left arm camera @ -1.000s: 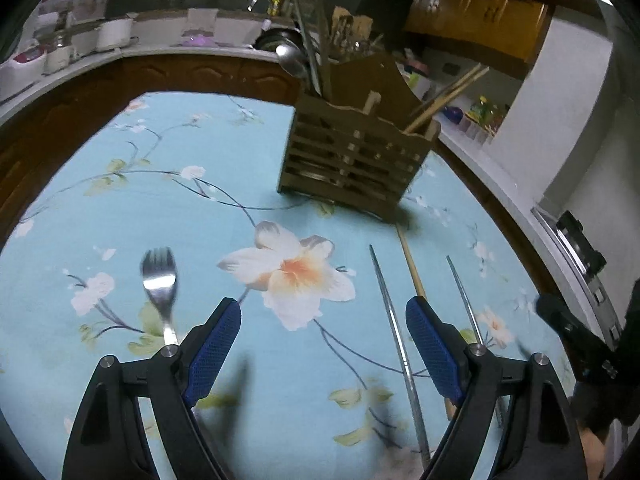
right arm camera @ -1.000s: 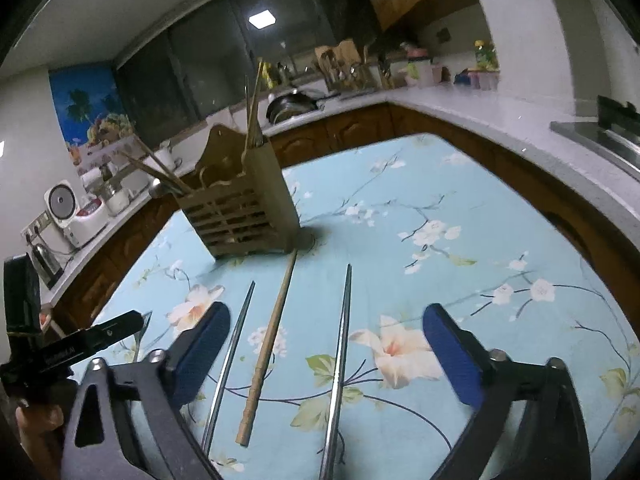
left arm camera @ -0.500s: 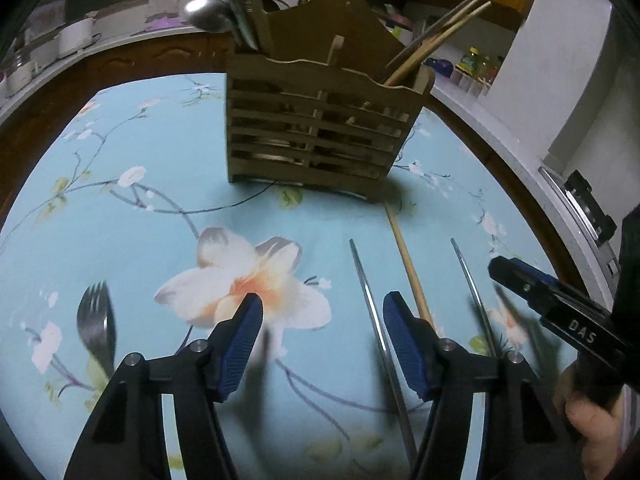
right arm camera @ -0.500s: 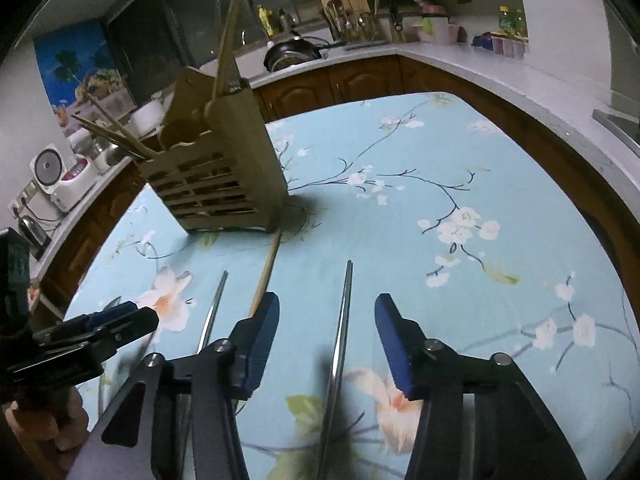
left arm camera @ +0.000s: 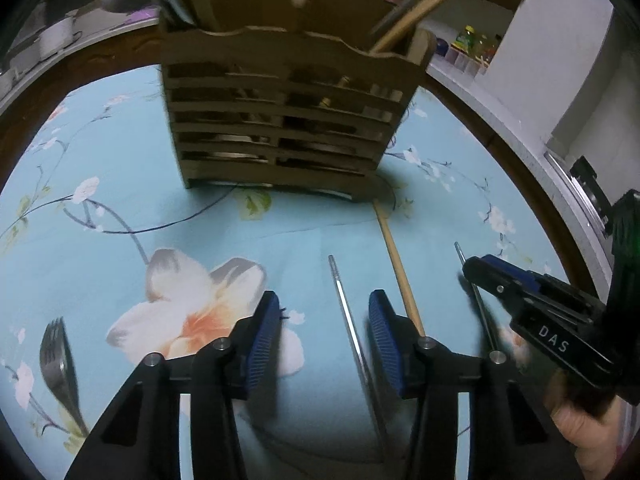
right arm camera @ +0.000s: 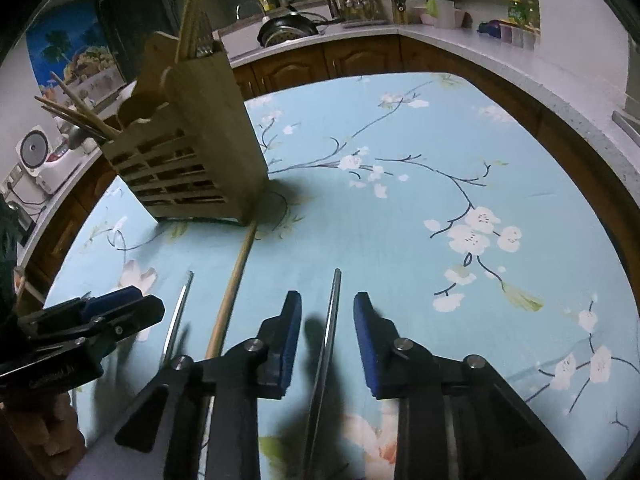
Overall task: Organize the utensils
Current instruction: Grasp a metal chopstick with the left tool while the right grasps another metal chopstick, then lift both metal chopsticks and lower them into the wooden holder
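Four utensils lie loose on the tabletop (left arm camera: 132, 184): two steel chopsticks (left arm camera: 348, 316) (right arm camera: 326, 340), a wooden chopstick (left arm camera: 396, 264) touching the holder (left arm camera: 288, 120) base, and a fork (left arm camera: 56, 356) near the left edge. The holder already contains some utensils. The left gripper (left arm camera: 322, 344) and right gripper (right arm camera: 326, 340) have just been closing, each straddling a steel chopstick, pads not yet pressing. Pickup and sorting remain.

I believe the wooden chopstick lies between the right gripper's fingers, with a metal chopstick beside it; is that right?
Not quite. In the right wrist view, a metal chopstick lies between the right gripper's fingers; the wooden chopstick lies beside it, outside the fingers, its far end at the wooden utensil holder.
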